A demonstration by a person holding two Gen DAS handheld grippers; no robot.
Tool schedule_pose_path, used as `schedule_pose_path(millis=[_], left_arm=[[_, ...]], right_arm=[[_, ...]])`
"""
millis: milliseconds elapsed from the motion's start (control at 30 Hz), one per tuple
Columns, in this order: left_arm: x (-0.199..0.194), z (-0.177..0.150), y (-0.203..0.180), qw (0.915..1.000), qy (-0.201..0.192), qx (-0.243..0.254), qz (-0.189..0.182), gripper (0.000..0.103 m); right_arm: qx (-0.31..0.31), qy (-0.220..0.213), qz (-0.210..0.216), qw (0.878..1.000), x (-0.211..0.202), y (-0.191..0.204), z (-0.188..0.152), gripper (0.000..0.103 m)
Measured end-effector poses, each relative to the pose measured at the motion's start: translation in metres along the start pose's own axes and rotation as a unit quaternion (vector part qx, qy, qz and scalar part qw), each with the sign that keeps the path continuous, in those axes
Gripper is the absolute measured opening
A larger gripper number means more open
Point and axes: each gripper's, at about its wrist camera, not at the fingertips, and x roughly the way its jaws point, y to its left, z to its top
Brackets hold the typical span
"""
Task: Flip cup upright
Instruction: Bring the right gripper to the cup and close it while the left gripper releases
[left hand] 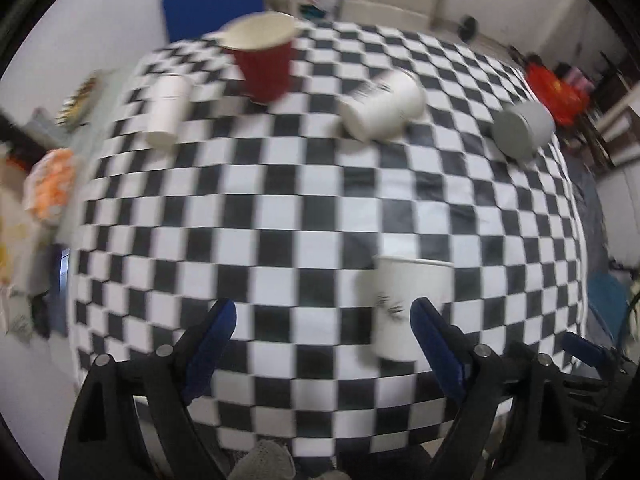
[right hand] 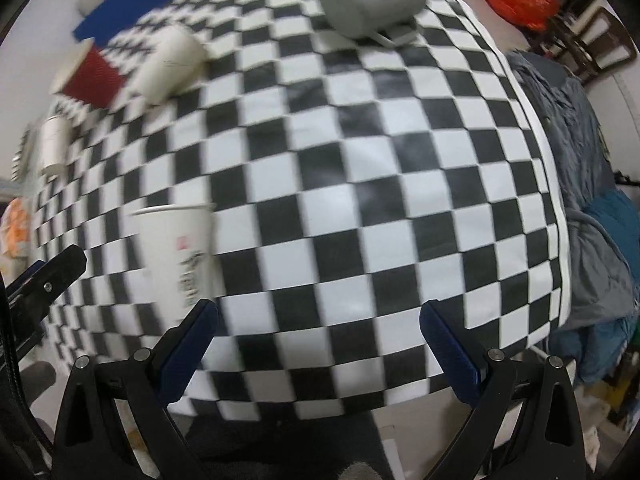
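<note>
A white printed paper cup (left hand: 406,308) stands upright on the checkered tablecloth (left hand: 280,200), just beyond my open left gripper (left hand: 322,312) and close to its right finger. It also shows in the right wrist view (right hand: 180,256), left of my open, empty right gripper (right hand: 320,316). A second white printed cup (left hand: 380,106) lies on its side at the far middle. A grey cup (left hand: 522,128) lies on its side at the far right. A red cup (left hand: 264,60) stands upright at the back. A plain white cup (left hand: 168,108) stands at the far left, wide end up.
The table's right edge drops to a grey-blue blanket (right hand: 580,160). A blue board (left hand: 212,0) leans behind the table. An orange bag (left hand: 556,92) sits beyond the far right corner. Packets (left hand: 48,184) lie off the left edge.
</note>
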Motion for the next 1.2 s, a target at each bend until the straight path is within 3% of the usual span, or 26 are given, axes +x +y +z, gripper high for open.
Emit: schedule_pose_path(millis=[167,467,733,900,1067,1200], left_arm=[[-0.019,-0.013,0.019,0.9983,-0.026,-0.024,0.046,0.089],[-0.013,-0.017,0.045,0.9968,-0.03,-0.048,0.057,0.089],[0.034,-0.013,0.059,0.9973,-0.001,-0.033,0.066,0.089],[0.074,-0.009,0.061,0.9974,0.029,-0.02,0.063,0.089],[0.095,-0.007,0.062,0.997,0.047,-0.013,0.059,0.089],[0.098,-0.007,0.063,0.9973,0.051,-0.014,0.051,0.089]], right_arm=[[-0.039,-0.019,0.018,0.999,-0.024,0.041,-0.005,0.102],[-0.07,-0.016,0.01,0.997,-0.022,0.096,-0.001,0.102],[-0.04,0.04,0.028,0.998,0.027,0.099,0.031,0.102],[-0.02,0.091,0.051,0.994,0.064,0.097,0.055,0.096],[-0.013,0.143,0.064,0.988,0.099,0.097,0.069,0.086],[-0.028,0.158,0.063,0.985,0.11,0.102,0.071,0.074]])
